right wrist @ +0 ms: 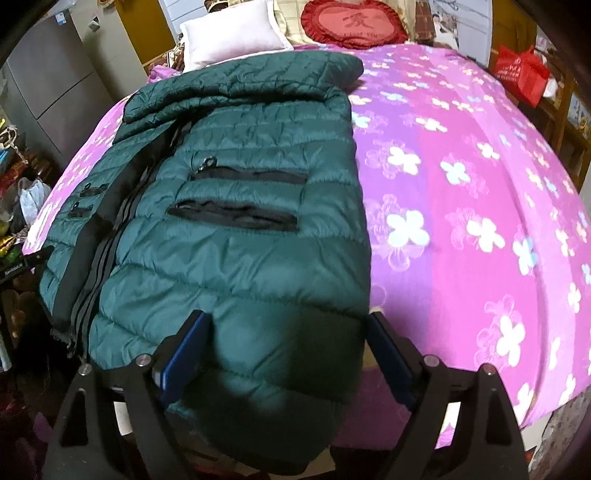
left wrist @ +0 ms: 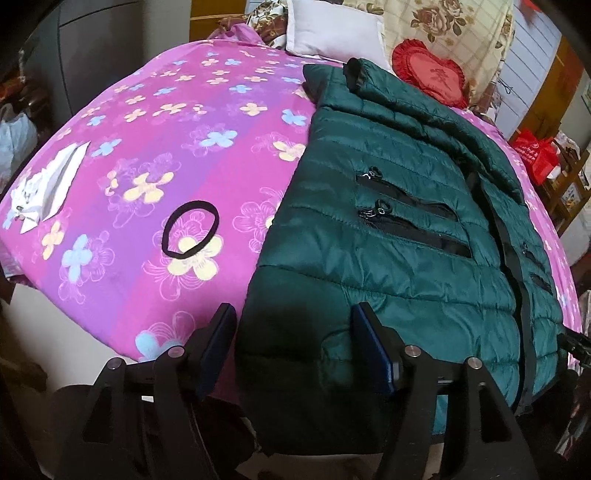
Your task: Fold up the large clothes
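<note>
A dark green quilted jacket lies front up on the pink flowered bed cover, its sleeves folded in and its black pocket zips showing. The hem hangs over the near edge of the bed. My left gripper is open astride the hem's left corner, and the padded cloth fills most of the gap between the blue pads. In the right wrist view, my right gripper is open wide astride the right corner of the jacket. Its right fingertip is just off the jacket's edge.
A black hair tie and a white packet lie on the cover left of the jacket. A white pillow and a red heart cushion sit at the head of the bed. A red bag stands beyond the bed's right side.
</note>
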